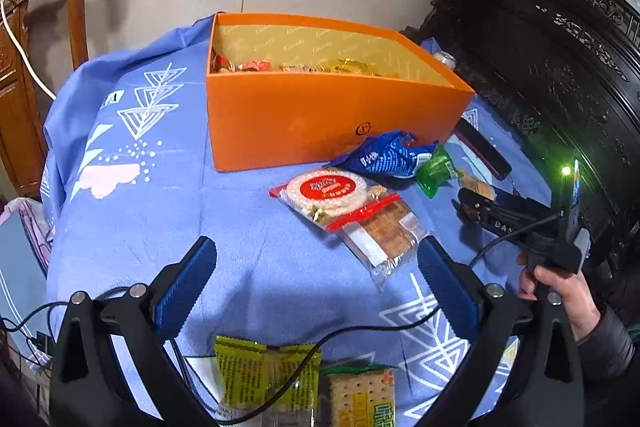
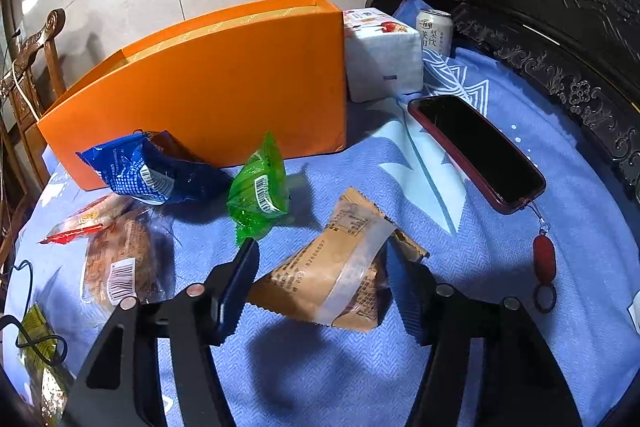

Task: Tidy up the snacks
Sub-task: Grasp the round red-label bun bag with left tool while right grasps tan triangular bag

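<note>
An orange box (image 1: 320,115) stands on the blue cloth and holds several wrapped snacks; it also shows in the right wrist view (image 2: 208,95). My left gripper (image 1: 316,279) is open and empty above the cloth, short of a round cracker pack (image 1: 326,193) and a brown biscuit pack (image 1: 384,235). My right gripper (image 2: 320,275) is shut on a tan snack packet (image 2: 332,275), held just above the cloth; it also shows at the right of the left wrist view (image 1: 464,205). A blue packet (image 2: 144,171) and a green packet (image 2: 260,191) lie in front of the box.
A phone in a red case (image 2: 476,151) with a red charm lies right of the snacks. A tissue pack (image 2: 384,59) and a drink can (image 2: 436,31) stand behind. Yellow-green packs (image 1: 264,375) lie near me. Dark carved furniture (image 2: 560,27) stands right, a wooden chair (image 1: 24,27) left.
</note>
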### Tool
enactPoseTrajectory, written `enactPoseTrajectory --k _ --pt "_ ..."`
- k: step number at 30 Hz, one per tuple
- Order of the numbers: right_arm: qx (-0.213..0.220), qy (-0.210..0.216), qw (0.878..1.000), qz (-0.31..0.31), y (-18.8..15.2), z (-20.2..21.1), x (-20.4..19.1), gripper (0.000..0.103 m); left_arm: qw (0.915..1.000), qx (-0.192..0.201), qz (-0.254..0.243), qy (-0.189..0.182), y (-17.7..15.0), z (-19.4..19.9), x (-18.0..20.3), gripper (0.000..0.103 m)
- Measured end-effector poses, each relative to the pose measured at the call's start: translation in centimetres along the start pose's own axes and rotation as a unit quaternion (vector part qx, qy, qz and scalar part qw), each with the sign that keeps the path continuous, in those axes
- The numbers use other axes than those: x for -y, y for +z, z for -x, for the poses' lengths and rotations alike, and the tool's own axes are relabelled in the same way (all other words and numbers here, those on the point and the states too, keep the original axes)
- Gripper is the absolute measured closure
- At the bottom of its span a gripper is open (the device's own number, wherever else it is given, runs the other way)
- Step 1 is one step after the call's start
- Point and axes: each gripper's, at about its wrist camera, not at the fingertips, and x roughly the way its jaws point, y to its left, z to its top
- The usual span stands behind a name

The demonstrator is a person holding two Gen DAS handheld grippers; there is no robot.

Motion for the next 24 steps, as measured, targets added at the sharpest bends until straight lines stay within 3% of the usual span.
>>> enactPoseTrajectory --k 7,15,24 --pt "0.01 0.012 1.0 -0.001 -0.8 1.0 0.0 0.047 0.9995 -0.008 0.016 0.025 1.5 -2.2 -0.4 0.004" --pt "0.024 0.013 1.0 0.011 -1.5 1.4 -0.3 0.046 0.9973 -0.054 0.051 -0.003 3.5 -7.9 0.1 0.004" --pt "0.026 0.019 0.999 0.004 -1.5 1.3 -0.1 0.045 0.9926 -0.097 0.073 0.007 4.4 -13.8 1.4 0.004"
